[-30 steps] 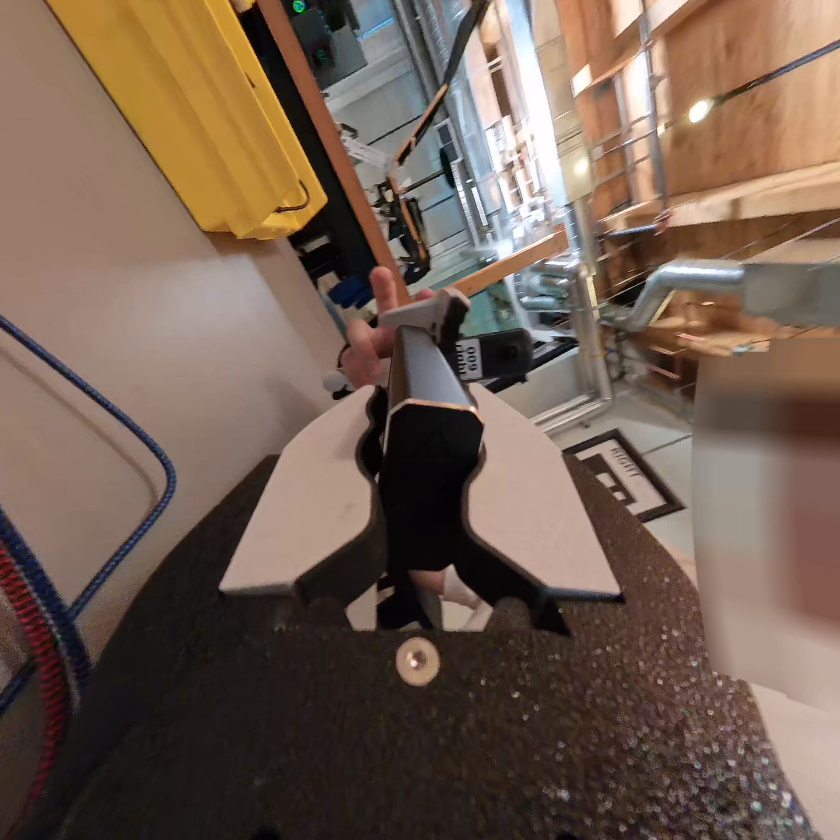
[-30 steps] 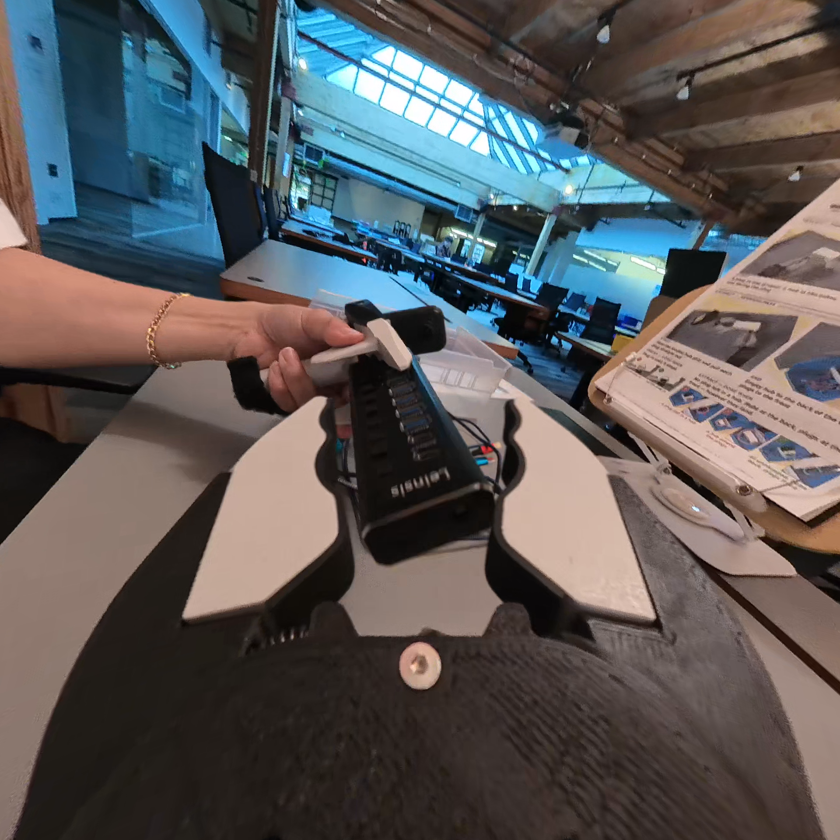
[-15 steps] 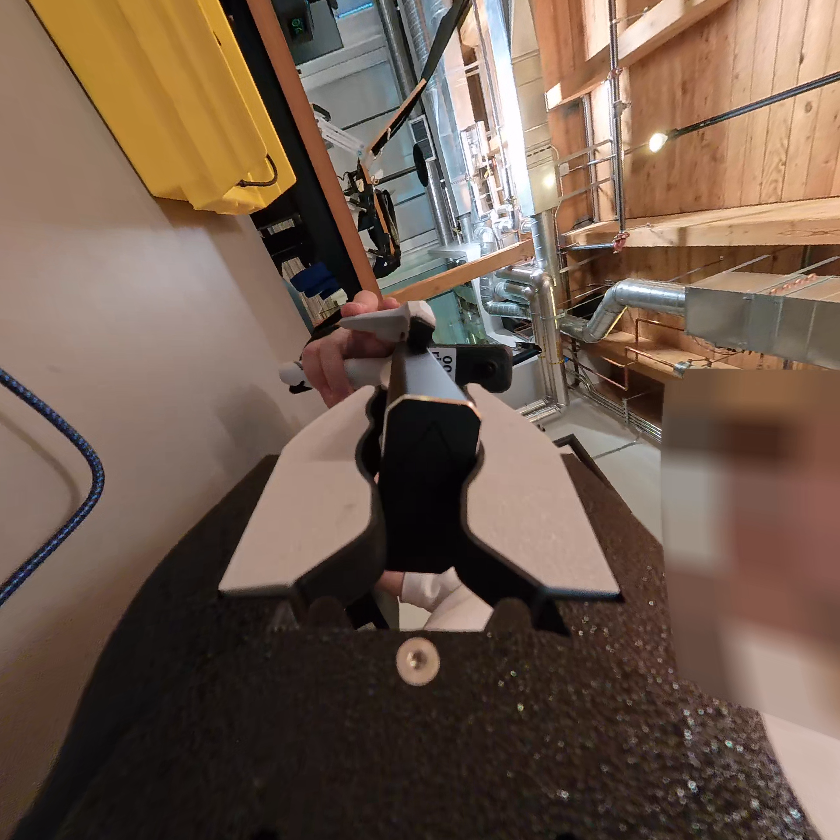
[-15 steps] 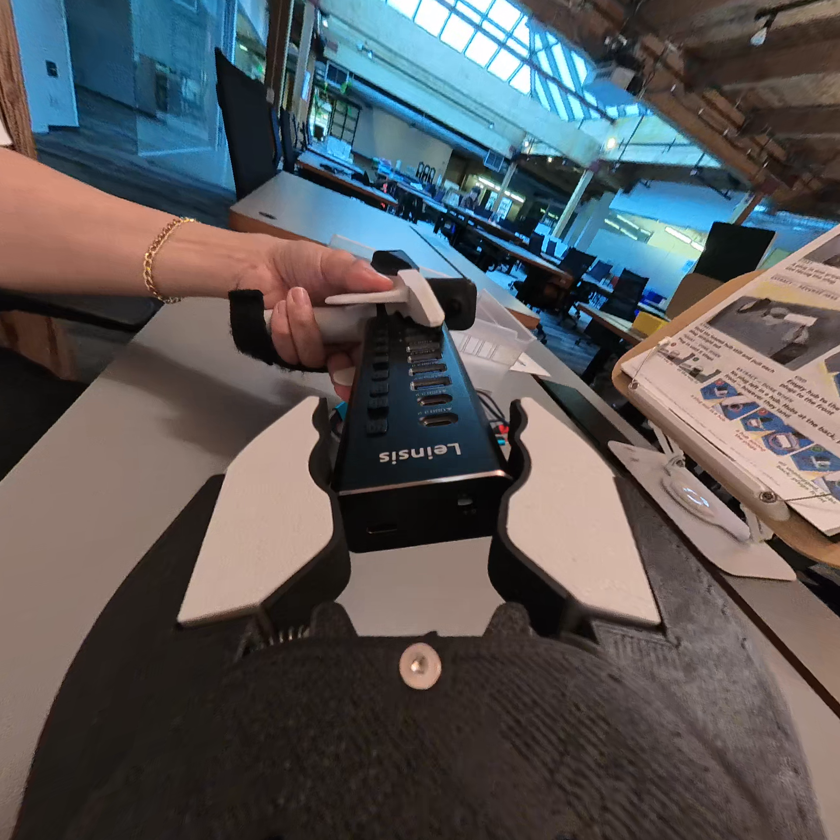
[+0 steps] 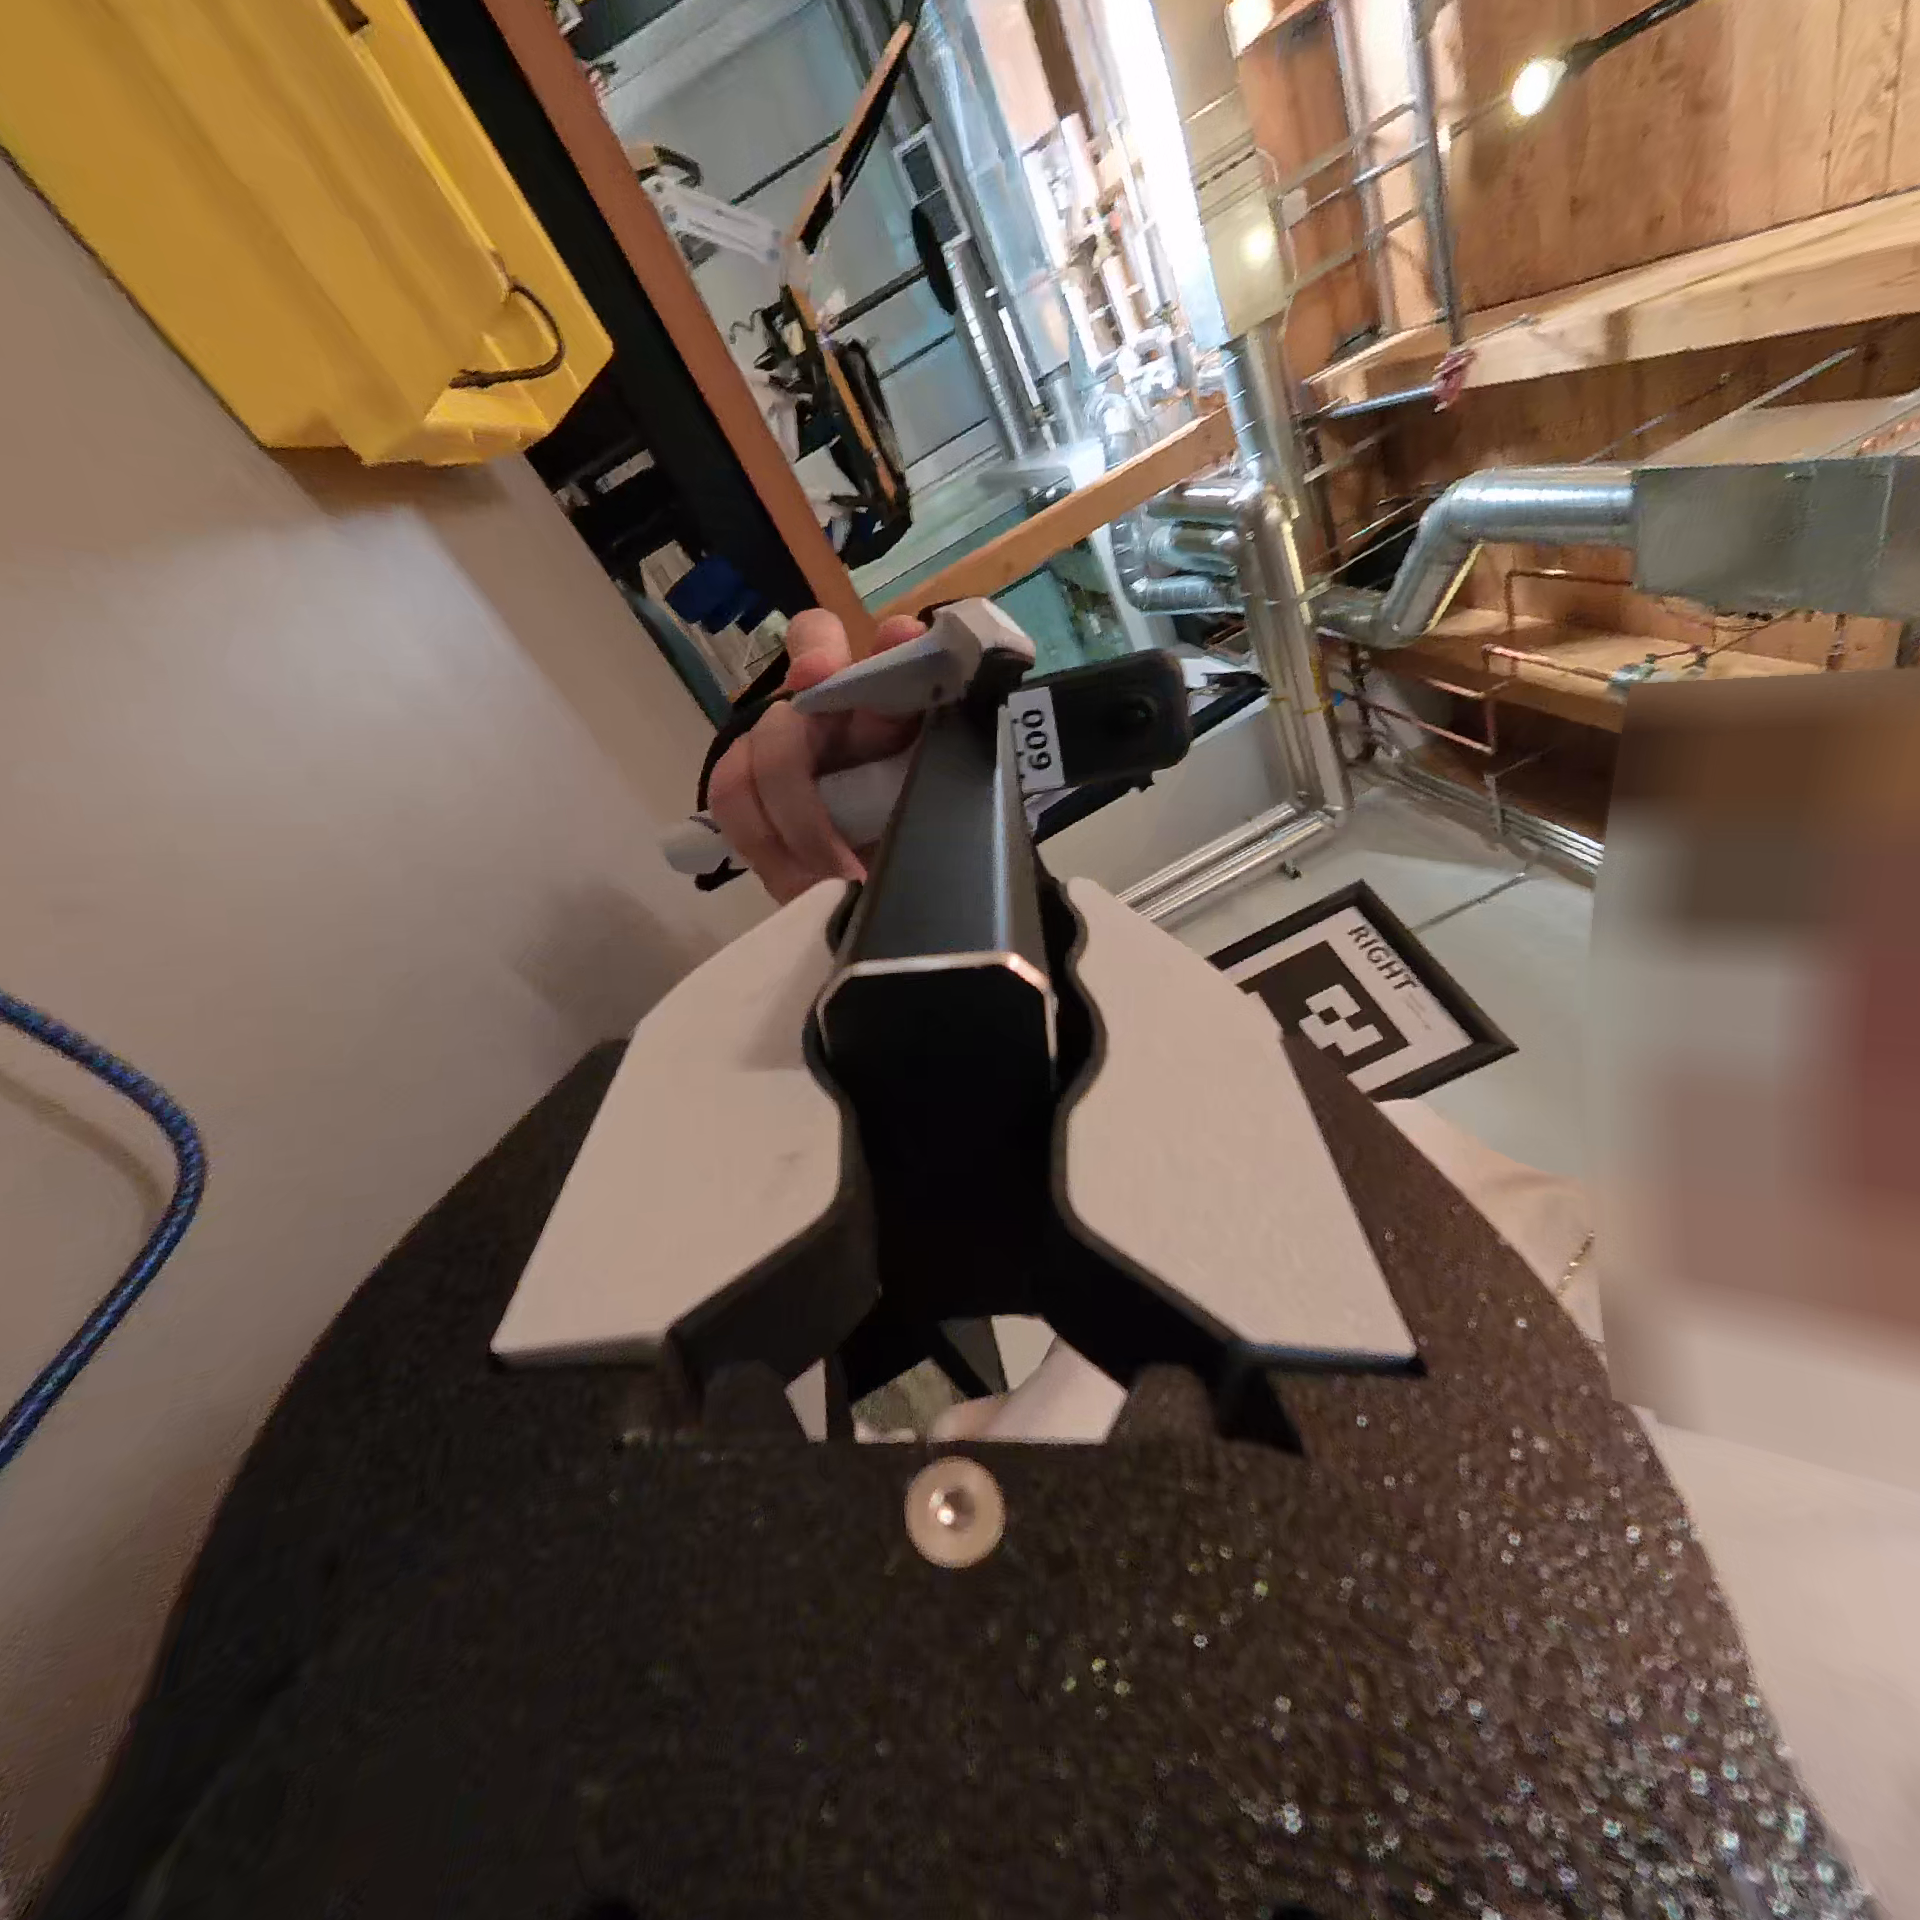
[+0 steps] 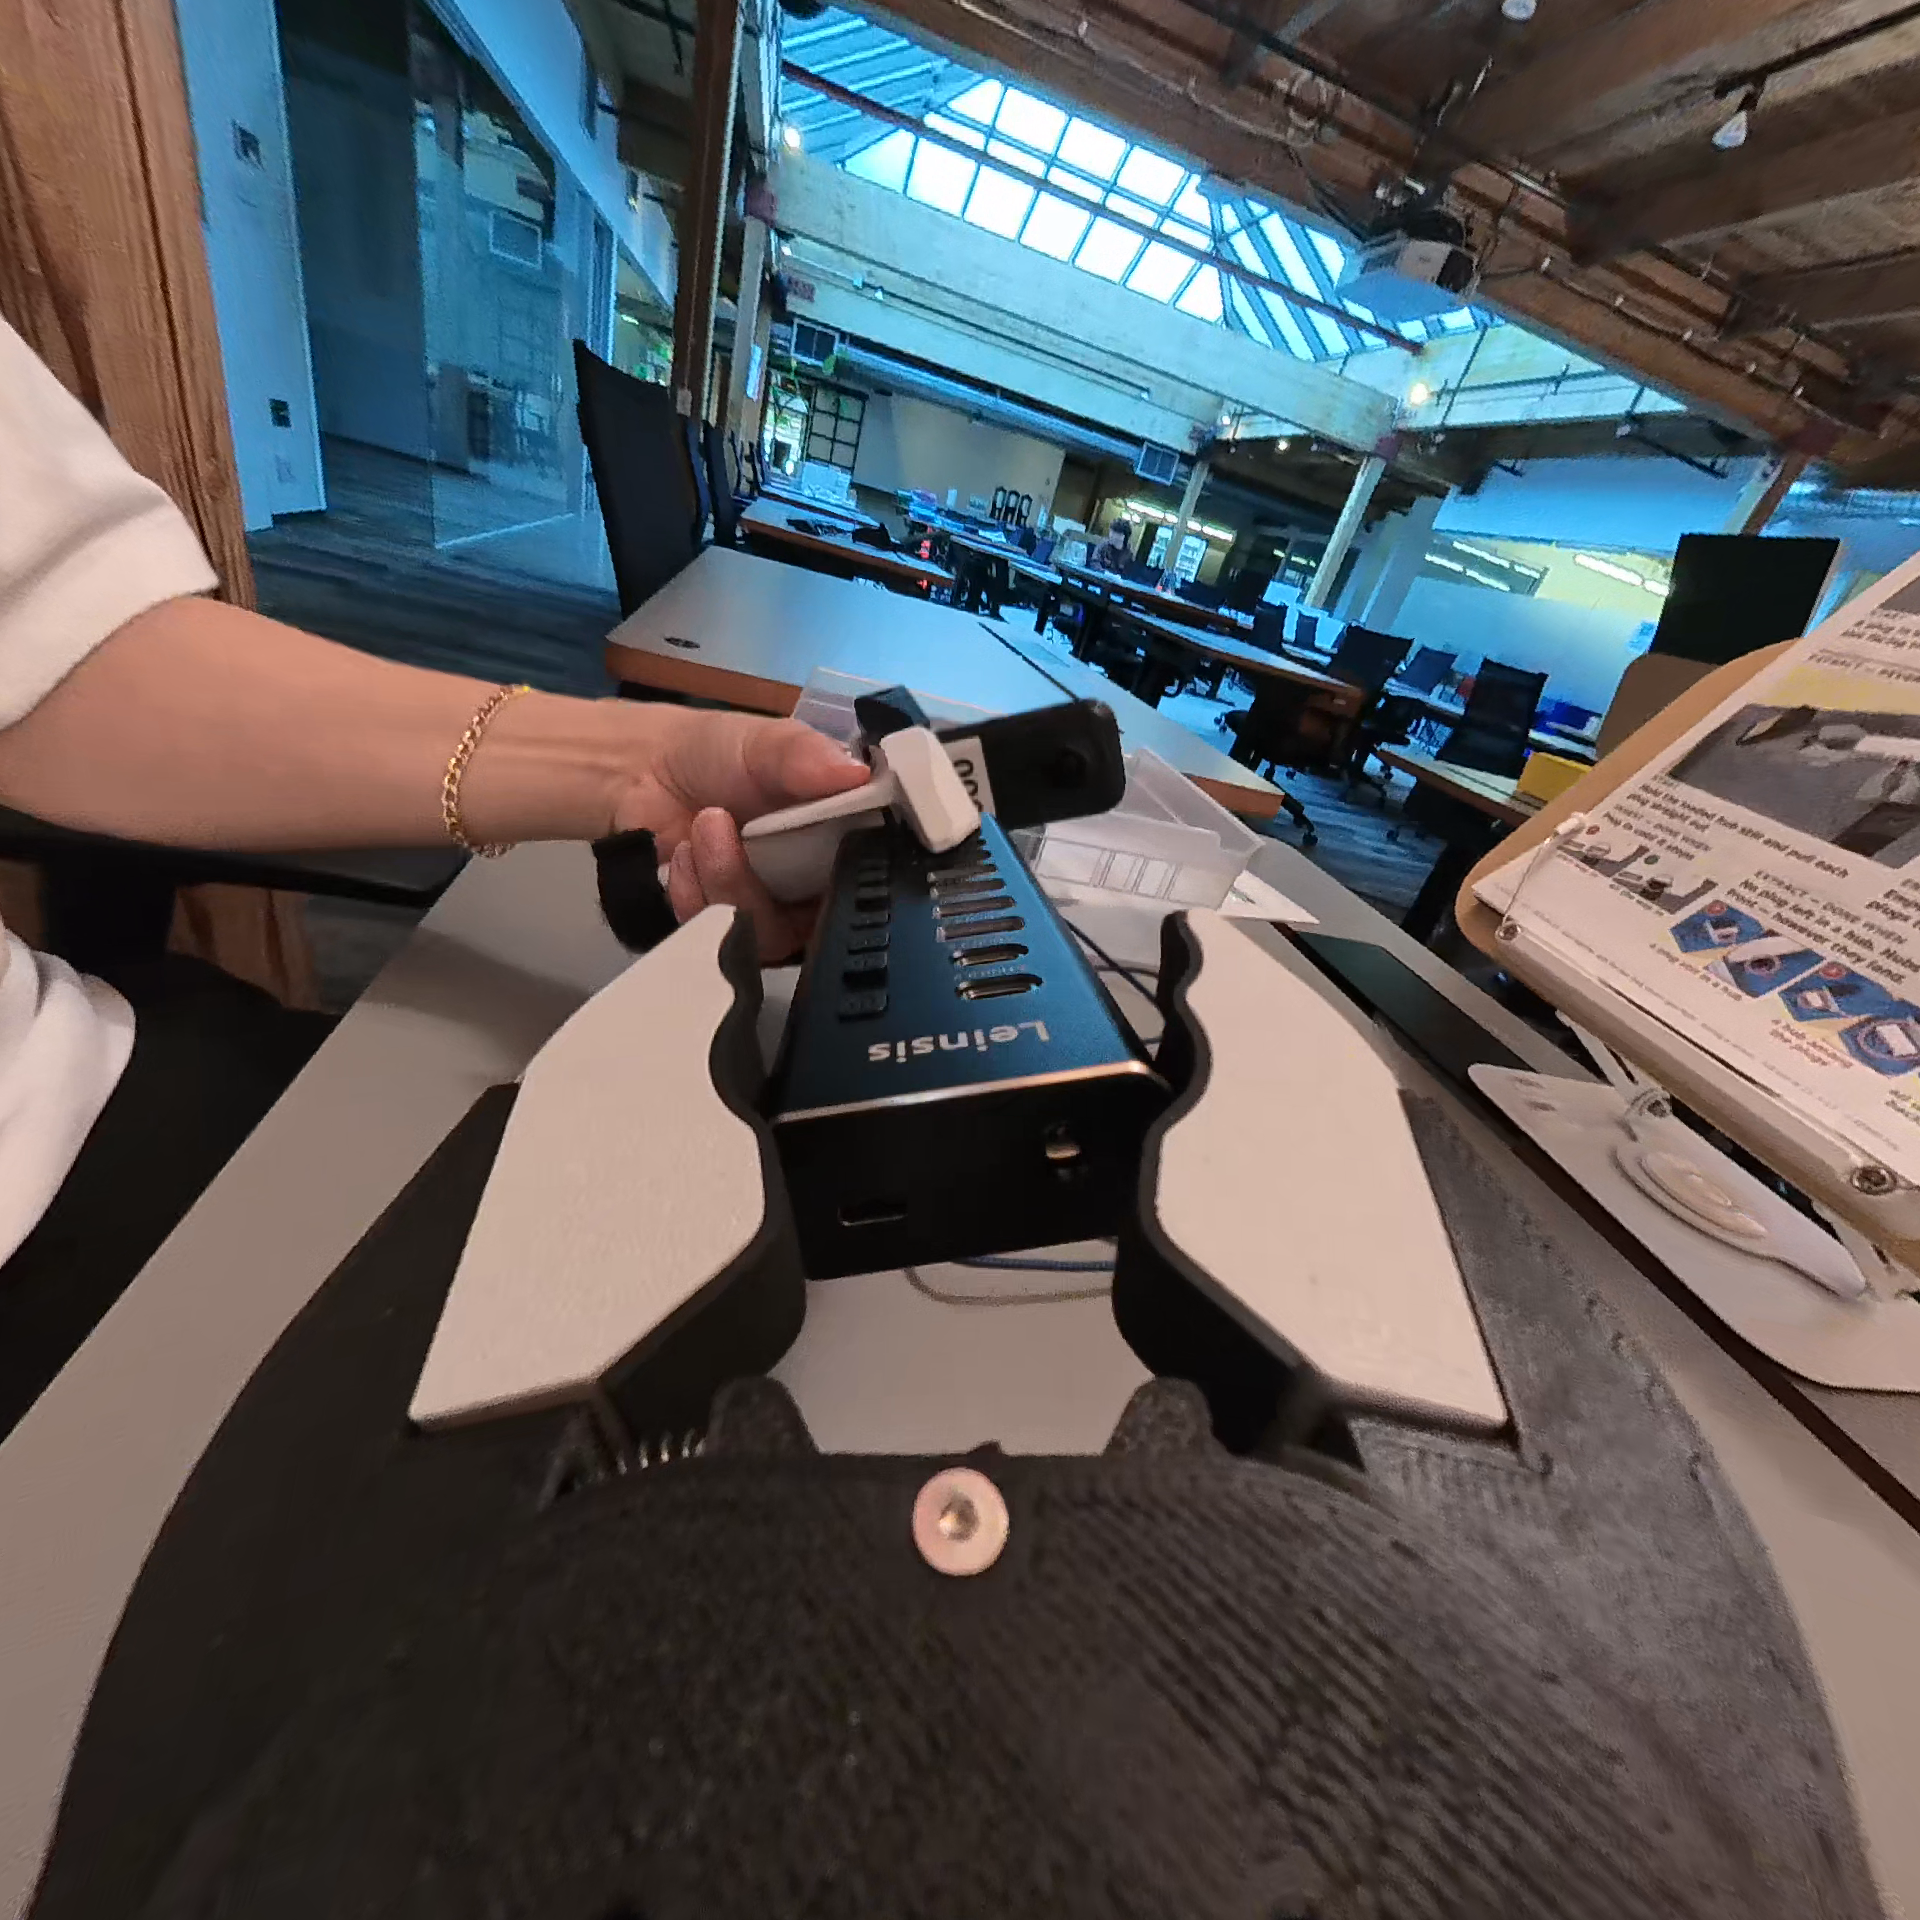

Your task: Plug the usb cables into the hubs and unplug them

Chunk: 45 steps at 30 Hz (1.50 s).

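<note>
Both tongs point(image 5: 940, 987) point(image 6: 961, 1091) clamp boxy glossy black hub point(image 6: 935, 1049) w/ slotted ports.

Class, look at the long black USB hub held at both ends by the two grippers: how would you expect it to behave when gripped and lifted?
The hub spans between the left gripper and right gripper without sagging, so probably stiff. Its glossy casing may slip. Flat sides suggest no rolling.

L gripper point(image 5: 940, 997): jaws clamped on both sides of a black bar, view rolled sideways. R gripper point(image 6: 961, 1049): jaws pressed to the bar's near end. L hand point(image 6: 717, 810) at 11 o'clock in R view, forearm reaching in from 9.
</note>
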Available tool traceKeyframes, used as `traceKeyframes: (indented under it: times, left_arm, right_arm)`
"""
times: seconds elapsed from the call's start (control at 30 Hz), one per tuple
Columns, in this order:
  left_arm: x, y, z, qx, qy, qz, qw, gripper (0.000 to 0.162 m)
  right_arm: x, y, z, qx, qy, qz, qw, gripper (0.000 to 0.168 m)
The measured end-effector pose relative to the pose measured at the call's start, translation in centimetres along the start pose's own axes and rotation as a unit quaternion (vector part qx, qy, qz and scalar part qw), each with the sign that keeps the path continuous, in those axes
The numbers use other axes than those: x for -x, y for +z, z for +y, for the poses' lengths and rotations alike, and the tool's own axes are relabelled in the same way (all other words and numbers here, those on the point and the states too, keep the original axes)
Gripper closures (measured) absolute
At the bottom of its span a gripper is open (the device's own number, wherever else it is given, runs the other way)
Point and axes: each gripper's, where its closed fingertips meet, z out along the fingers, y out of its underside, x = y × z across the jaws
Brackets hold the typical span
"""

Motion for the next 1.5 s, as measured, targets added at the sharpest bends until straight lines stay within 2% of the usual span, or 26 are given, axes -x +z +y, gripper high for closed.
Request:
traceKeyframes:
  times: [0.17, 0.33, 0.5, 0.53, 0.57, 0.63, 0.73, 0.8, 0.87, 0.93, 1.0, 1.1, 1.2, 1.27, 1.3, 1.47, 1.5]
  left_arm:
    - [-0.9, 0.6, -0.5, -0.055, -0.022, 0.068, 0.996, 0.132]
    - [-1.8, 0.3, -1.9, -0.122, -0.068, 0.146, 0.979, 0.131]
    - [-2.0, 2.8, -0.3, -0.089, -0.106, 0.171, 0.975, 0.131]
    - [-2.0, 3.5, 0.2, -0.08, -0.111, 0.174, 0.975, 0.131]
    - [-2.2, 4.0, 0.3, -0.08, -0.118, 0.185, 0.972, 0.131]
    - [-2.4, 4.3, 0.1, -0.089, -0.119, 0.203, 0.968, 0.131]
    - [-2.3, 4.7, 0.3, -0.076, -0.079, 0.18, 0.978, 0.129]
    - [-1.1, 4.6, 0.2, -0.062, -0.021, 0.11, 0.992, 0.112]
    - [0.2, 3.8, -0.2, -0.045, 0.072, 0.011, 0.996, 0.105]
    - [0.7, 2.3, -1.6, -0.042, 0.191, -0.102, 0.975, 0.096]
    - [-0.6, 1.4, -3.1, -0.04, 0.32, -0.194, 0.926, 0.089]
    - [-4.4, 3.2, -2.5, 0.012, 0.476, -0.223, 0.85, 0.09]
    - [-5.1, 5.8, -0.6, 0.091, 0.548, -0.236, 0.797, 0.089]
    - [-4.9, 6.8, -0.1, 0.114, 0.581, -0.242, 0.769, 0.097]
    - [-4.9, 7.2, 0.4, 0.125, 0.592, -0.233, 0.761, 0.106]
    - [-4.6, 7.7, 0.6, 0.134, 0.595, -0.227, 0.759, 0.106]
    - [-4.3, 7.7, 0.7, 0.142, 0.596, -0.231, 0.756, 0.102]
  right_arm:
    - [-0.2, -0.6, -3.0, -0.101, 0.02, 0.01, 0.995, 0.092]
    - [-0.8, -1.8, -3.7, -0.151, 0.066, 0.005, 0.986, 0.083]
    - [0.2, 0.8, -2.2, -0.116, 0.057, -0.005, 0.992, 0.08]
    - [0.6, 1.3, -2.5, -0.128, 0.047, -0.01, 0.991, 0.083]
    - [1.2, 1.4, -3.2, -0.155, 0.034, -0.02, 0.987, 0.093]
    - [0.8, 1.3, -3.9, -0.179, 0.035, -0.006, 0.983, 0.095]
    - [0.7, 1.2, -3.9, -0.159, 0.038, -0.008, 0.987, 0.096]
    - [0.3, 1.3, -3.7, -0.127, 0.044, 0.001, 0.991, 0.095]
    - [0.1, 1.2, -3.5, -0.099, 0.034, 0.01, 0.994, 0.095]
    - [-0.6, 1.0, -2.7, -0.059, 0.022, 0.033, 0.997, 0.096]
    - [-1.1, 1.1, -1.7, -0.019, 0.016, 0.047, 0.999, 0.095]
    - [-1.3, 1.9, 0.1, 0.027, 0.018, 0.054, 0.998, 0.096]
    - [-0.3, 3.3, 1.1, 0.059, 0.015, 0.038, 0.997, 0.096]
    - [0.6, 4.0, 1.4, 0.073, 0.011, 0.021, 0.997, 0.096]
    - [0.9, 4.2, 1.4, 0.076, 0.015, 0.013, 0.997, 0.096]
    - [1.1, 3.9, 1.5, 0.078, 0.026, 0.001, 0.997, 0.096]
    - [1.2, 3.9, 1.4, 0.076, 0.028, -0.005, 0.997, 0.096]
